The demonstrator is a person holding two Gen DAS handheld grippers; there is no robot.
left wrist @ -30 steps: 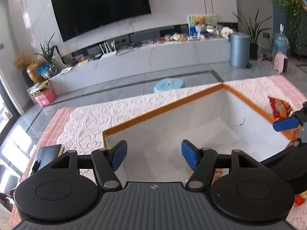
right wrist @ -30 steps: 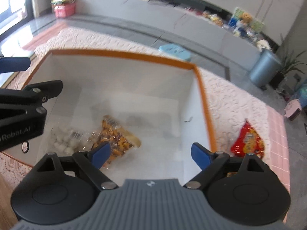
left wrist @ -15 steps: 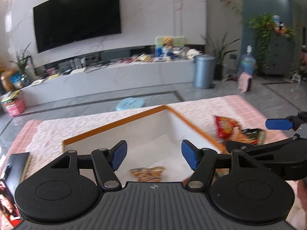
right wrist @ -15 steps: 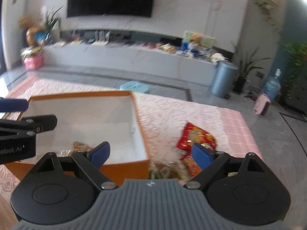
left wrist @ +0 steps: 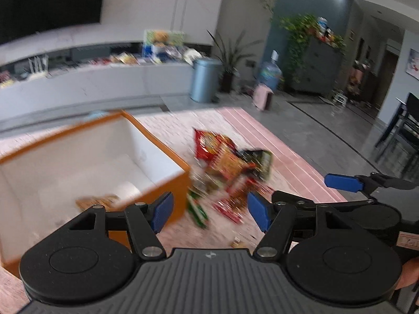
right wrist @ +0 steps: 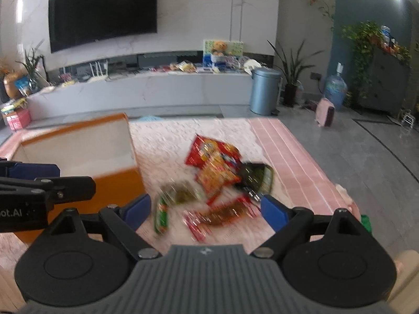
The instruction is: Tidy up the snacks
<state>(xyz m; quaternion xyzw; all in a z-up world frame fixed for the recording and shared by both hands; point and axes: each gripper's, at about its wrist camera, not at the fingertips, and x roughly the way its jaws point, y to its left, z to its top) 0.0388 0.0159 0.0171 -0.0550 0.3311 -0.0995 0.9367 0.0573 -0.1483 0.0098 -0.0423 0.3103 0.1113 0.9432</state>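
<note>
An orange box (right wrist: pixel 78 154), white inside, sits on the patterned tablecloth (right wrist: pixel 167 141) with at least one snack bag (left wrist: pixel 97 201) already at its bottom. Just right of the box, the left gripper (left wrist: pixel 209 210) hangs with its blue fingers spread and empty. Further right of the box lies a blurred heap of snack packets (right wrist: pixel 214 178), a red bag (right wrist: pixel 209 149) on top; the right gripper (right wrist: pixel 205 210), likewise spread and empty, faces it. The reach for the next packet appears underway; next comes lowering onto one packet and closing.
</note>
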